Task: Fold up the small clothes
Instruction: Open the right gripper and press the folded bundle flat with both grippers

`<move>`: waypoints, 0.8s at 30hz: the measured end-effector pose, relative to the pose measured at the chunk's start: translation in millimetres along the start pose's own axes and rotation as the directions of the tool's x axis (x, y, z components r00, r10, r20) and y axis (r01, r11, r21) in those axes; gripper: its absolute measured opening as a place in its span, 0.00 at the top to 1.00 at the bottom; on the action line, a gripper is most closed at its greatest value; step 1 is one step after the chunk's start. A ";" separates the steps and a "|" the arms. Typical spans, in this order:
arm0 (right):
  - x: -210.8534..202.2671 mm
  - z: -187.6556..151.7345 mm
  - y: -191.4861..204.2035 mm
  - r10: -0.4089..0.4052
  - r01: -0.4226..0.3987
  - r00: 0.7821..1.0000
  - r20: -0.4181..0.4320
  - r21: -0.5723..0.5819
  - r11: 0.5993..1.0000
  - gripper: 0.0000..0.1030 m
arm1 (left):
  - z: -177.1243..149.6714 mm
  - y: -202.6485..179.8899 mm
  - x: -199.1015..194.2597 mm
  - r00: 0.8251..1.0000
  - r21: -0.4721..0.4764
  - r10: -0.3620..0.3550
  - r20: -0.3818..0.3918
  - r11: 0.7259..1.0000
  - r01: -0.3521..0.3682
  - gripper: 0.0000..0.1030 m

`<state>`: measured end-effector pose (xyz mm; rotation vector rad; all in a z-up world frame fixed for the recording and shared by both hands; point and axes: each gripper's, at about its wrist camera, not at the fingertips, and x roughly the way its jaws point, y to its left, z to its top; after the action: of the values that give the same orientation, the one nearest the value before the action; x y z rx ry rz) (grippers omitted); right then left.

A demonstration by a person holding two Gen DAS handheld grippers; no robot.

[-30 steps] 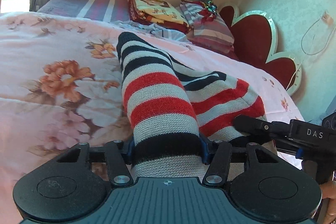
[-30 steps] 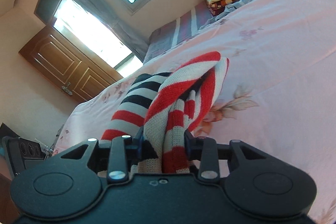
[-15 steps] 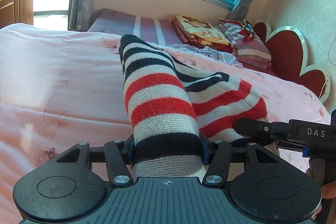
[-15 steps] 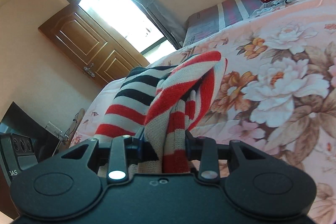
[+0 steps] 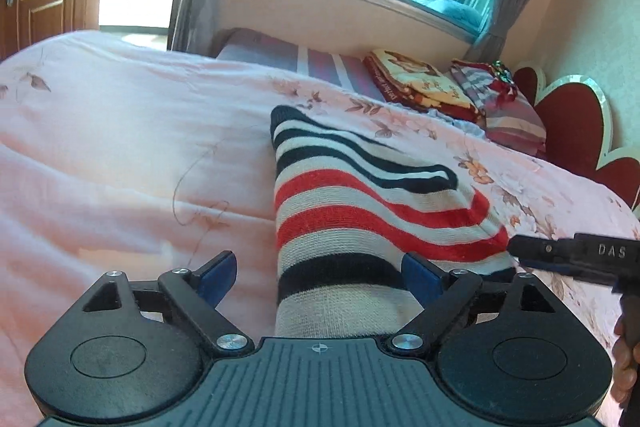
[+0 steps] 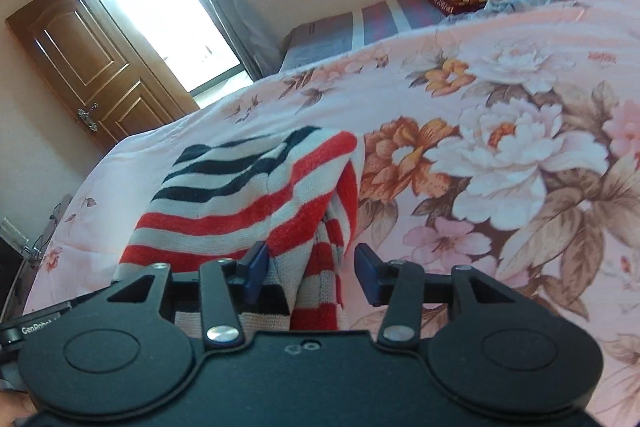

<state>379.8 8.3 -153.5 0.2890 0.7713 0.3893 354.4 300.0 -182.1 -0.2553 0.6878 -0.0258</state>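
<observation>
- Left gripper [image 5: 320, 269] – jaws had just been opening, stood wide, pads clear of the striped garment [image 5: 360, 211] between them.
- Right gripper [image 6: 312, 269] – jaws had just been opening too, narrower gap, garment between them, lying on the floral bedspread [image 6: 500, 147].

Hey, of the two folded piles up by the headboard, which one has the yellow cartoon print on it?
The folded blanket nearer the window, dark red with a yellow printed top. The striped pile beside it, against the heart-shaped headboard, is red and grey.
</observation>
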 end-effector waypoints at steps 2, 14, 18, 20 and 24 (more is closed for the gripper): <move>-20.5 1.0 15.6 -0.012 0.015 0.999 0.039 -0.061 0.998 0.70 | -5.0 -6.4 -11.1 1.000 0.059 -0.005 0.000 0.998 0.005 0.14; 1.6 -45.1 41.2 -0.173 0.169 0.985 0.002 -0.239 0.956 0.81 | -32.6 -13.4 8.1 0.992 0.076 0.039 -0.120 0.997 -0.030 0.14; -27.8 -45.8 51.0 -0.124 0.128 0.992 0.037 -0.163 0.978 0.78 | -30.7 -16.9 -12.9 0.992 0.103 0.063 -0.109 0.993 -0.052 0.13; -37.9 -52.9 63.9 -0.112 0.121 0.992 0.054 -0.189 0.975 0.78 | -33.4 -15.9 -17.6 0.990 0.088 0.066 -0.124 0.995 -0.055 0.08; -24.3 -75.6 68.6 -0.204 0.198 0.979 0.001 -0.250 0.948 0.78 | -43.3 -20.3 -13.9 0.986 0.116 0.078 -0.145 0.991 -0.061 0.08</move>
<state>293.3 67.0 -163.4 -0.0309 0.7599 0.2928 317.5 272.1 -200.7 -0.1224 0.8413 -0.0166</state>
